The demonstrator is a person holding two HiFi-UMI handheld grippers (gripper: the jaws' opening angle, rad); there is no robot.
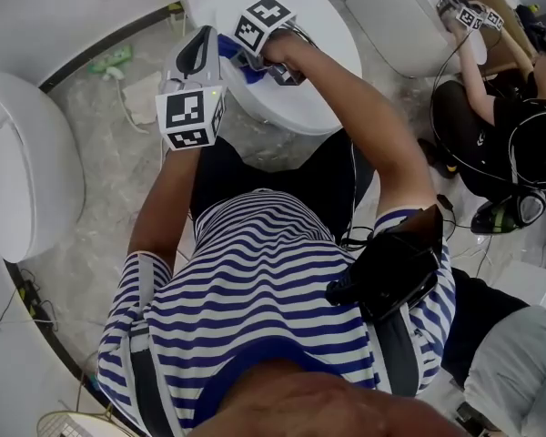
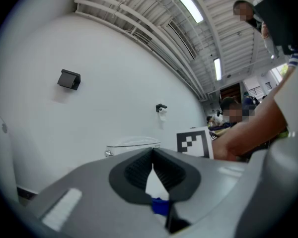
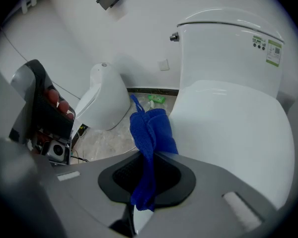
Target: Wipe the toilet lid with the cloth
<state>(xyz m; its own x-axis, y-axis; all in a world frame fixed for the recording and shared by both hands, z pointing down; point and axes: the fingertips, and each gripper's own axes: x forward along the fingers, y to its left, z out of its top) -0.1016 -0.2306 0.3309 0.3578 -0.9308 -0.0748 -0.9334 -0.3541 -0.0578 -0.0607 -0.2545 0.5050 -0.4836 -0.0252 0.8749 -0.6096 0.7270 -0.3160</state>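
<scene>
- My right claw is clamped on the blue cloth. The cloth is bunched into a narrow fold that stands out past the tips, just beside the toilet lid and not clearly touching it.
- With so little cloth spread out, I judge that a pass would clean only a thin stripe. If I press too low, the hard claw tips could scrape the lid.
- The grip holds one thin fold. Drag across the lid could tug it free and drop it onto the floor beside the lid.
- The lid looks domed and glossy, so a hard push near its edge could skid the claw off.
- My left claw has its tips together with nothing held, raised beside the lid and aimed at the wall. It sits close to my right claw, so a sweep back off the lid towards it could knock them together.
</scene>
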